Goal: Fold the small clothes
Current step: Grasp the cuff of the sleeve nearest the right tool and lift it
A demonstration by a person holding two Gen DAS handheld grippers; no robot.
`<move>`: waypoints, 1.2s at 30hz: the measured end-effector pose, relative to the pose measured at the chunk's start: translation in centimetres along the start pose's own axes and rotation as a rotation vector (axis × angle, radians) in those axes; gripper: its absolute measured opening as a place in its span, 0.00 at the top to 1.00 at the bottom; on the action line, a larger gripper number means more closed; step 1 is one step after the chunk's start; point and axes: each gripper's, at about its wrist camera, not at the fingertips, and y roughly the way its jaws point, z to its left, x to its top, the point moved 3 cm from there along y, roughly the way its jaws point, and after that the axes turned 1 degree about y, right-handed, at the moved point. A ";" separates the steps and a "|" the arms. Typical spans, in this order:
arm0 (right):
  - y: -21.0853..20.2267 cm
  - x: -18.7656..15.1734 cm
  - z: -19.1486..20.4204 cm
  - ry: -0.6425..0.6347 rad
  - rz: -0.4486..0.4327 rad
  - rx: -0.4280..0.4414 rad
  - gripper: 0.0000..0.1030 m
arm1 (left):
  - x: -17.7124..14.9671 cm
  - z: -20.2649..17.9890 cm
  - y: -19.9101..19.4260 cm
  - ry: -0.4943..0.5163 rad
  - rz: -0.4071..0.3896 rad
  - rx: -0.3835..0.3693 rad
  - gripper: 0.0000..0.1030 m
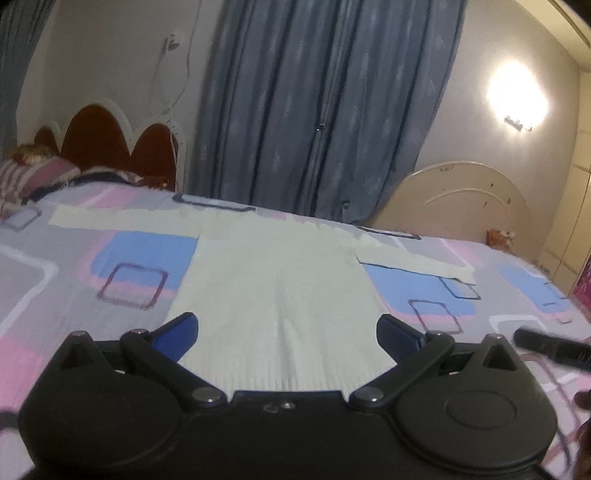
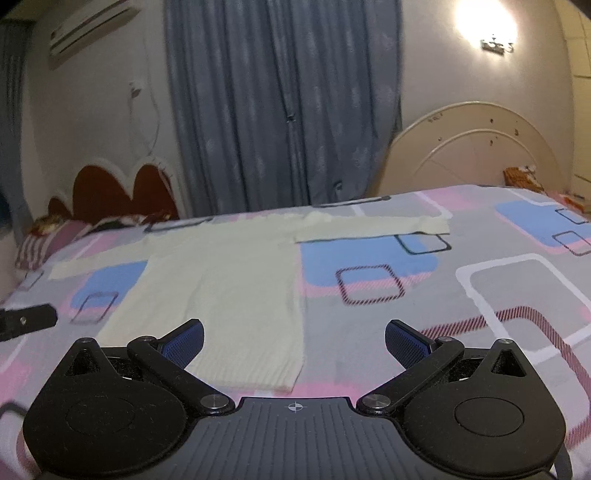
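Two spread grippers, left gripper [image 1: 287,334], right gripper [image 2: 294,339], above flat cream sweater [image 1: 280,280], patterned bedsheet [image 1: 74,266], blue curtain [image 1: 317,103] behind

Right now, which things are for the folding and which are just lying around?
For the folding:
sweater, spread flat on the bed
left gripper, open
right gripper, open

Just lying around:
bed sheet
pillow
curtain
wall lamp
air conditioner

One sweater [image 1: 273,280] with two sleeves, one bed [image 1: 55,266], two grippers, two headboards, one curtain [image 1: 325,103].
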 end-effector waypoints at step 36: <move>38.8 10.1 -33.1 0.648 0.007 -0.179 0.52 | 5.4 -0.6 35.1 0.114 0.148 0.202 0.19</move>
